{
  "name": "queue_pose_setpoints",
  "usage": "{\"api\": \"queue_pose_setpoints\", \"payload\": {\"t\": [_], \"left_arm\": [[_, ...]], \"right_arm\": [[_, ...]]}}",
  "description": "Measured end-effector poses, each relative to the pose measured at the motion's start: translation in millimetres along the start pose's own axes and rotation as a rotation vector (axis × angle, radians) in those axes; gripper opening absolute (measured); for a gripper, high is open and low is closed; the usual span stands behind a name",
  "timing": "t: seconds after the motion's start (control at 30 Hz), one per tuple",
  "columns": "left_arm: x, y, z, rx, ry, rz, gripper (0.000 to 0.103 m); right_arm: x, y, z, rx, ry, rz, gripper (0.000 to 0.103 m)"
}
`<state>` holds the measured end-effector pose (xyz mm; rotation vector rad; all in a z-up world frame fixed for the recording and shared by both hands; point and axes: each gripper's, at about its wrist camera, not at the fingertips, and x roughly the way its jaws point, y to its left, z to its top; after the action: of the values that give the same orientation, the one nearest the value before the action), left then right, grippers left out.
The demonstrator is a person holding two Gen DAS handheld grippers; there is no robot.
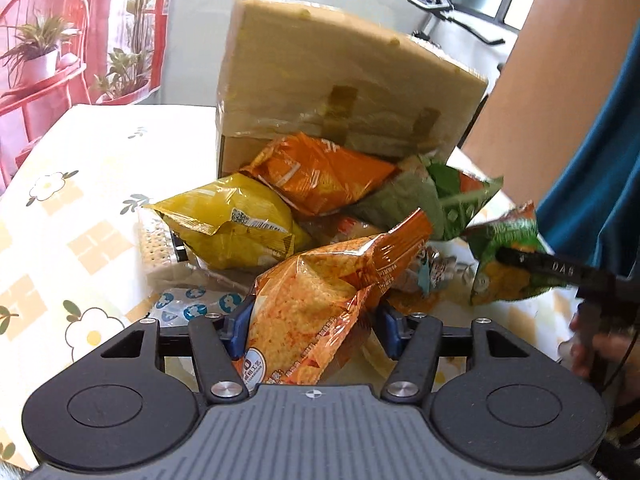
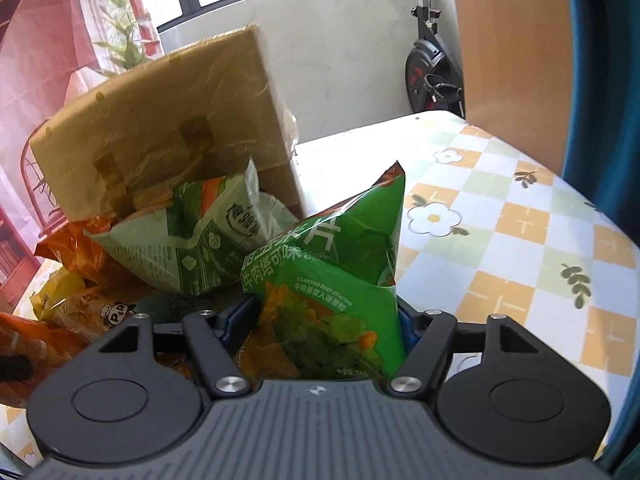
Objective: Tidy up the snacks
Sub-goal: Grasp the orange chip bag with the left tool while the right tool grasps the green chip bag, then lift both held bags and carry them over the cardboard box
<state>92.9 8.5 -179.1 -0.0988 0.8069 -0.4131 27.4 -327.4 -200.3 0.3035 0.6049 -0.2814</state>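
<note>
Orange chip bag (image 1: 316,312) sits pinched in the left claw (image 1: 310,332) and the green bag (image 2: 332,300) in the right claw (image 2: 326,328), above the counter (image 2: 520,216); next, carry both to the cardboard box (image 1: 340,92).

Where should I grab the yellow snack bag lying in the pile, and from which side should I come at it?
Take the yellow bag by its flat crimped end seam, the corner pointing left over the tablecloth. Come from the left, likely the clearest side: the orange bag and cardboard box crowd its back and right, and the puffy middle would probably slip.
</note>
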Motion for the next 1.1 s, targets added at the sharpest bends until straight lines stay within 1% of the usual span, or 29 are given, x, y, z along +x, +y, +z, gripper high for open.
{"api": "queue_pose_setpoints", "payload": {"t": [0.23,0.37,0.53,0.67,0.87,1.1], "left_arm": [[-16.8,-5.2,9.8,0.017,-0.080,-0.045,0.063],[-19.7,-0.8,18.3,-0.016,-0.107,-0.059,0.063],[-21.0,1.4,21.2,-0.036,-0.126,-0.045,0.063],[-25.7,1.5,24.4,-0.039,-0.147,-0.048,0.063],[-36.2,3.5,28.3,-0.038,-0.204,-0.047,0.063],[-40.6,6.7,28.4,-0.069,-0.240,-0.035,0.063]], "right_arm": [[-9.4,-1.9,5.5,0.019,-0.014,-0.006,0.070],[-13.9,-1.3,9.7,0.015,-0.026,-0.008,0.070],[-14.0,-3.5,10.5,0.019,-0.019,-0.015,0.070],[-13.9,-5.5,11.1,0.025,-0.017,-0.020,0.070],[-20.9,-10.7,17.6,0.043,-0.043,-0.031,0.070],[-25.3,-12.8,21.0,0.046,-0.056,-0.034,0.069]]}}
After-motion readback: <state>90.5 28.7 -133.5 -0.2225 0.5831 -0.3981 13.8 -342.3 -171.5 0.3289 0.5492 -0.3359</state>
